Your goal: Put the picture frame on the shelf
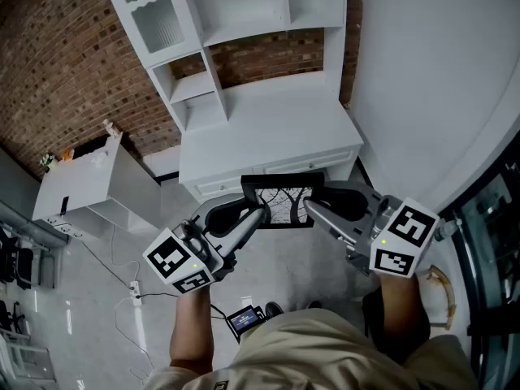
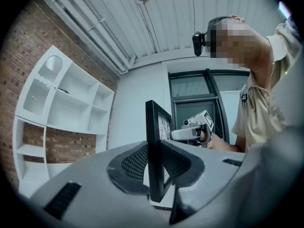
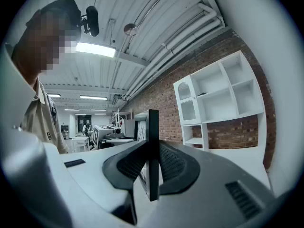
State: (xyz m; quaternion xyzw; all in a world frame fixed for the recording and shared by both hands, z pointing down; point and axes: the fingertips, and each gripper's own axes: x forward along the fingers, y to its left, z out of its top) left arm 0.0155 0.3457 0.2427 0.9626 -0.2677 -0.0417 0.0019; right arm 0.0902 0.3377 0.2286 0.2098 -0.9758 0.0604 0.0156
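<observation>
A black picture frame (image 1: 284, 202) with a tree drawing hangs between my two grippers, in front of the white shelf unit (image 1: 268, 128). My left gripper (image 1: 262, 212) is shut on the frame's left edge, and the frame (image 2: 154, 151) stands edge-on between its dark pads. My right gripper (image 1: 308, 205) is shut on the right edge, the frame (image 3: 152, 151) again edge-on between the pads. In the left gripper view the shelf unit (image 2: 61, 108) rises at the left against the brick wall. In the right gripper view the shelf unit (image 3: 221, 99) stands at the right.
The shelf unit has open upper compartments (image 1: 244, 6) and a flat counter over drawers (image 1: 268, 177). A smaller white cabinet (image 1: 89, 181) stands to the left on the floor. A white curved wall (image 1: 439, 80) is at the right. Cables (image 1: 134, 287) lie on the floor.
</observation>
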